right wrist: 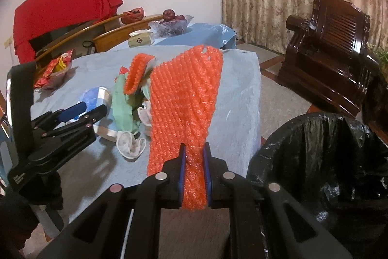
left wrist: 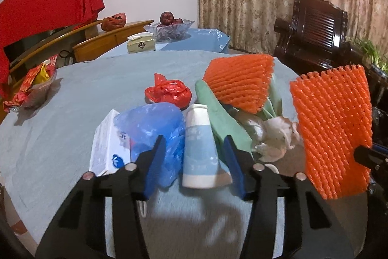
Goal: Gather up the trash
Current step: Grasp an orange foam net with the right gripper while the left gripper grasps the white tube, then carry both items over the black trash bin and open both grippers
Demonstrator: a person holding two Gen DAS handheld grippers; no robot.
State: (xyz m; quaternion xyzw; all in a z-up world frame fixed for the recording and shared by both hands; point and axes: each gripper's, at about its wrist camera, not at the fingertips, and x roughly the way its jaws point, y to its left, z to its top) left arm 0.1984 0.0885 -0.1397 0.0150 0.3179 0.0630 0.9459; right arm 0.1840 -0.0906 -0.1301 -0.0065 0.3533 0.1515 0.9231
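My right gripper is shut on an orange foam fruit net and holds it up over the table's near edge; the net also shows at the right of the left wrist view. My left gripper is open, its jaws on either side of a tipped white-and-blue paper cup. It also shows in the right wrist view. On the table lie a second orange net, a blue plastic bag, a white carton, a red bag, a green cloth and crumpled tissue.
A bin lined with a black bag stands on the floor right of the table. The blue tablecloth also bears a snack dish, a tissue box and a glass fruit bowl. A dark wooden chair stands at the right.
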